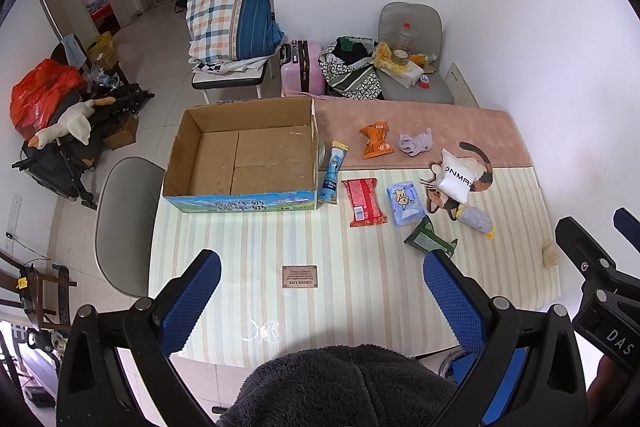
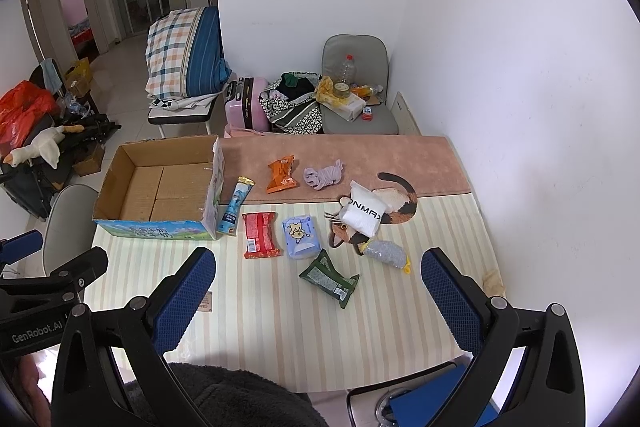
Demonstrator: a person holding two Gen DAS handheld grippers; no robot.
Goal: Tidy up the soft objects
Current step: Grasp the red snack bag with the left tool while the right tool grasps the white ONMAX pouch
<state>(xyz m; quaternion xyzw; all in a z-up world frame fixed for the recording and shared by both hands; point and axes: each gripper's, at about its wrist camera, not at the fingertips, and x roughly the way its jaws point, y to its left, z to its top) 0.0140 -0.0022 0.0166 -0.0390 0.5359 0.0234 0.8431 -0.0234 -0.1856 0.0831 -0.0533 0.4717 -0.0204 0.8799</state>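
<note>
1. You held the left hand-held gripper (image 1: 322, 301) above the near edge of the tabletop (image 1: 360, 307) with its blue pads spread wide and nothing between them.
2. You held the right hand-held gripper (image 2: 318, 297) beside it, likewise spread wide and empty. A dark fleece sleeve (image 1: 340, 387) lay below both tools.
3. A small brown label (image 1: 299, 276) sat on the striped cloth just beyond the left tool's fingers.
4. Nearest to you among the soft items, a dark green packet (image 2: 330, 279) lay flat on the striped cloth, apart from its neighbours.
5. Just beyond it lay a grey plush toy with yellow ends (image 2: 386, 254), to the right.
6. The next row held, from left to right, a red snack packet (image 2: 260, 235), a light blue tissue pack (image 2: 301, 237) and a white pouch with black lettering (image 2: 365, 214). The pouch rested on a cat figure printed on the cloth.
7. A tall blue tube packet (image 2: 236, 207) leaned just beside the right wall of the cardboard box (image 2: 120, 187), which stood open at the left of the tabletop; only its bare bottom flaps showed inside.
8. Farthest on the tabletop, on the pink mat (image 2: 360, 155), lay an orange snack bag (image 2: 282, 174) and a crumpled lilac cloth (image 2: 324, 175), near each other but not touching.
9. Behind the tabletop stood a grey chair (image 2: 356, 115) loaded with clutter and a pink suitcase (image 2: 246, 105).
</note>
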